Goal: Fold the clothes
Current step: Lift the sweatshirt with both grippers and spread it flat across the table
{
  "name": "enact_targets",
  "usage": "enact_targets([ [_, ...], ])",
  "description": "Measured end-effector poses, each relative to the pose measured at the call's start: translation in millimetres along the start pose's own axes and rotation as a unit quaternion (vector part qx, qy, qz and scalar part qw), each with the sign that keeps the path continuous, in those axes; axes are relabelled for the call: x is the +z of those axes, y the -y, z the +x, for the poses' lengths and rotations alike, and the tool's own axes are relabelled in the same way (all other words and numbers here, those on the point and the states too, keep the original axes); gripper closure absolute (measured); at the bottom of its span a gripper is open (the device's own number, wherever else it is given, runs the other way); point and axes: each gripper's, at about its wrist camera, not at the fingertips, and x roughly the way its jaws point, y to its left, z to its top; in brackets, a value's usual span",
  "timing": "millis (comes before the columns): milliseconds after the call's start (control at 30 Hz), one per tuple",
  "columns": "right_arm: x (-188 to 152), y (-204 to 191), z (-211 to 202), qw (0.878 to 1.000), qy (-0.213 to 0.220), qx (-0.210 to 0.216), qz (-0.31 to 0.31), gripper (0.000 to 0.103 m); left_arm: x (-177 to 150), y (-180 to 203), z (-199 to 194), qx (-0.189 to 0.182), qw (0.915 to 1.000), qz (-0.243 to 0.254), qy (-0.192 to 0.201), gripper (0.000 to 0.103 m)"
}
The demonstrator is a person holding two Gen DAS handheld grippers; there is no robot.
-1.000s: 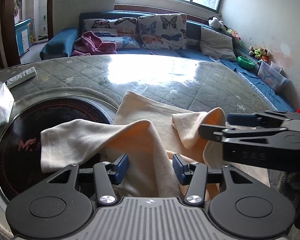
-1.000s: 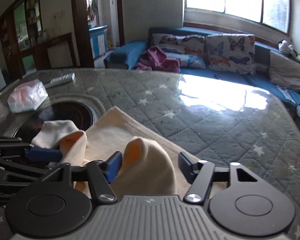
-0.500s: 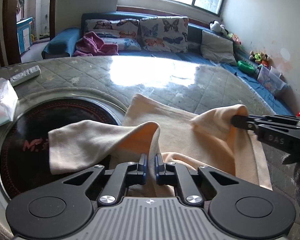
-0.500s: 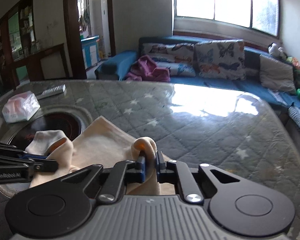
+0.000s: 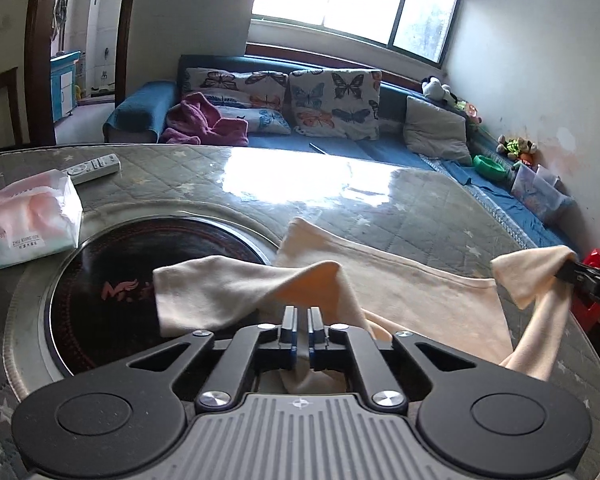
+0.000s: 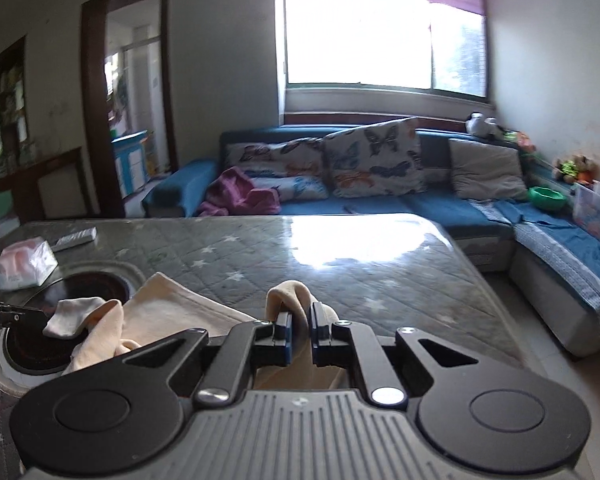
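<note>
A cream garment (image 5: 400,292) lies on the quilted table (image 5: 380,208), partly over a black round cooktop (image 5: 112,280). My left gripper (image 5: 302,316) is shut on a raised fold of the garment near its left side; a flap hangs off to the left. In the right wrist view my right gripper (image 6: 300,320) is shut on another bunch of the cream garment (image 6: 172,308), lifted off the table. The right gripper's tip (image 5: 592,280) shows at the right edge of the left wrist view, with cloth stretched between the two grips.
A tissue pack (image 5: 28,220) and a white remote (image 5: 94,166) sit at the table's left. Behind the table runs a blue sofa (image 5: 340,144) with butterfly cushions and a purple garment (image 5: 208,124). A red box (image 5: 596,264) is past the table's right edge.
Both grippers went from open to shut on folds of the cream garment, then lifted. The right gripper pulled away to the right, stretching the cloth between them.
</note>
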Motion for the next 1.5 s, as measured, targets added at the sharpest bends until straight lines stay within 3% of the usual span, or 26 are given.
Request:
enact_targets([
  [100, -9.6, 9.0, -14.8, 1.000, 0.004, -0.015, 0.016, 0.095, 0.6, 12.7, 8.5, -0.013, 0.9999, 0.009, -0.006, 0.088],
  [167, -18.1, 16.0, -25.4, 0.999, 0.005, -0.026, 0.022, 0.095, 1.4, 23.6, 18.5, -0.021, 0.9995, 0.020, -0.015, 0.072],
  [233, -24.7, 21.6, -31.0, 0.999, 0.002, -0.033, 0.030, 0.095, 0.2, 32.6, 31.2, -0.015, 0.9992, 0.032, -0.020, 0.066],
  [333, -32.9, 28.6, -36.7, 0.998, -0.002, -0.039, 0.045, 0.095, -0.9, 36.8, 49.0, -0.001, 0.9989, 0.030, -0.035, 0.068],
  [400, -37.4, 35.5, -40.7, 0.998, -0.004, -0.042, 0.056, 0.095, -6.5, 32.9, 54.2, -0.008, 0.9988, 0.026, -0.041, 0.093],
  [433, -39.3, 36.8, -41.6, 0.997, -0.004, -0.043, 0.057, 0.095, -7.9, 30.1, 51.2, -0.012, 0.9989, 0.024, -0.037, 0.100],
  [800, -55.5, 63.3, -64.2, 0.994, 0.000, -0.067, 0.086, 0.095, -24.0, -16.3, -40.7, -0.009, 0.9994, -0.026, 0.023, 0.101],
  [1067, -70.9, 72.6, -97.3, 0.993, -0.005, -0.073, 0.094, 0.095, -73.4, -47.6, -92.5, -0.014, 0.9963, -0.076, -0.036, 0.101],
  [1267, -105.8, 92.3, -104.6, 0.985, -0.060, -0.100, 0.127, 0.093, -102.9, -52.7, -85.5, 0.004, 0.9928, -0.067, -0.100, 0.100],
  [1400, -113.4, 103.1, -107.7, 0.982, -0.080, -0.121, 0.126, 0.089, -96.8, -50.7, -92.2, 0.006, 0.9945, -0.046, -0.094, 0.095],
  [1500, -116.2, 110.0, -111.4, 0.979, -0.090, -0.137, 0.122, 0.079, -85.7, -51.6, -98.0, 0.012, 0.9968, -0.033, -0.072, 0.092],
])
